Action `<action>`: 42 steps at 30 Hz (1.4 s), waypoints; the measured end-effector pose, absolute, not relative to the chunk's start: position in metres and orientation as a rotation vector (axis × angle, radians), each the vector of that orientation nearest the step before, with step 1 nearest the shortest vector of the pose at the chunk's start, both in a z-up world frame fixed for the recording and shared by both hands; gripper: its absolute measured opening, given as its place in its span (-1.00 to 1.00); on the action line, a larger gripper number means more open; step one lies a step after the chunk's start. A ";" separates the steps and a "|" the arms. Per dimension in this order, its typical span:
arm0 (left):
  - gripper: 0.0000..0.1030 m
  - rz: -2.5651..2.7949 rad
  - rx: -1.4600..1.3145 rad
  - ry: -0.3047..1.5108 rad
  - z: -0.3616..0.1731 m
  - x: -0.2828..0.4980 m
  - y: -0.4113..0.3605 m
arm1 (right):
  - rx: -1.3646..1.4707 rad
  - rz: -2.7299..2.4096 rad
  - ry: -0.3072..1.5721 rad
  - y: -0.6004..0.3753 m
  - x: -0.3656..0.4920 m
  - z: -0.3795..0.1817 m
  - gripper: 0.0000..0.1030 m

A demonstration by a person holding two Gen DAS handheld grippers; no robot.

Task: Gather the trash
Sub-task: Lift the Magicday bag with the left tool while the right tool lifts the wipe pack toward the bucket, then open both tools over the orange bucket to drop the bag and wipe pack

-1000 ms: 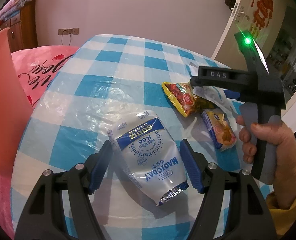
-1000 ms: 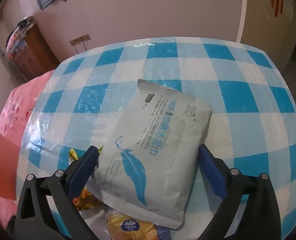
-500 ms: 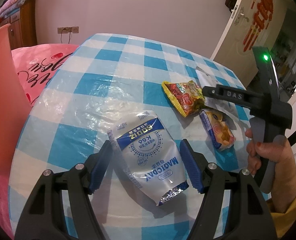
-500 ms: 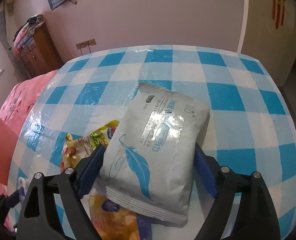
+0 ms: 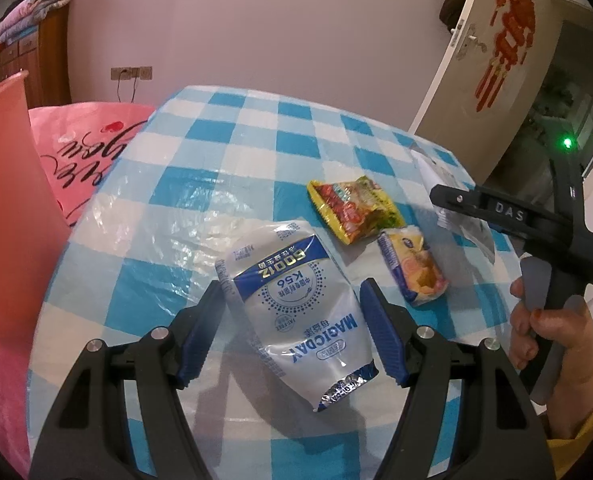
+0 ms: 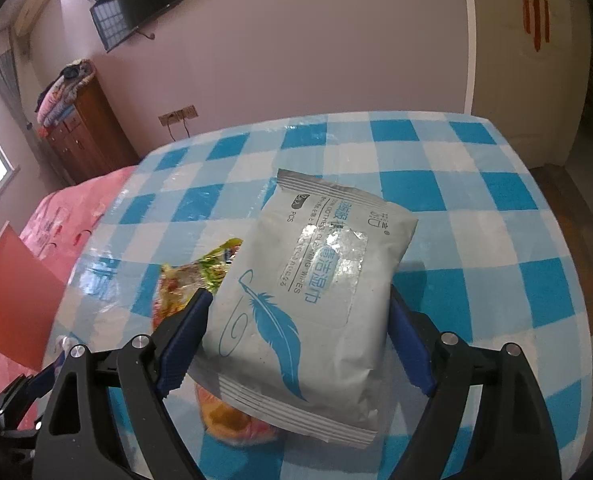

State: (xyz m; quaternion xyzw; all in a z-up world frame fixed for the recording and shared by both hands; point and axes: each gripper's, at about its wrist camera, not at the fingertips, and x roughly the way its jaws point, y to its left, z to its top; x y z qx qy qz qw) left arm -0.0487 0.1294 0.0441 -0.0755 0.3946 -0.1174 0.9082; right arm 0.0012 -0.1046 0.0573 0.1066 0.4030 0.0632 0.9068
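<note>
A white and blue MAGICDAY pouch (image 5: 296, 312) sits between the blue pads of my left gripper (image 5: 291, 290), which is shut on it just above the checked table (image 5: 216, 140). My right gripper (image 6: 298, 300) is shut on a pale wet-wipes pack (image 6: 316, 280) with a blue feather print and holds it off the table. From the left wrist view, the right gripper (image 5: 448, 200) hangs at the table's right side with the wipes pack (image 5: 472, 232) in it, a hand (image 5: 548, 332) on its grip. A yellow-red snack bag (image 5: 352, 210) and a yellow packet (image 5: 414, 272) lie on the cloth.
An orange bin wall (image 5: 4, 200) rises at the left, beside pink bedding (image 5: 84, 144). A door (image 5: 488, 60) stands open at the right behind the table. Under the wipes pack, the snack bag (image 6: 184, 284) and yellow packet (image 6: 224, 416) show in the right wrist view.
My right gripper closed onto the wipes pack, lifted it and drew back to the right, uncovering the snack bag and yellow packet. The left gripper and its pouch stayed put.
</note>
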 end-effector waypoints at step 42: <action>0.36 0.193 -0.270 0.486 0.176 -0.107 0.358 | 0.076 0.903 0.769 0.207 -0.021 0.207 0.63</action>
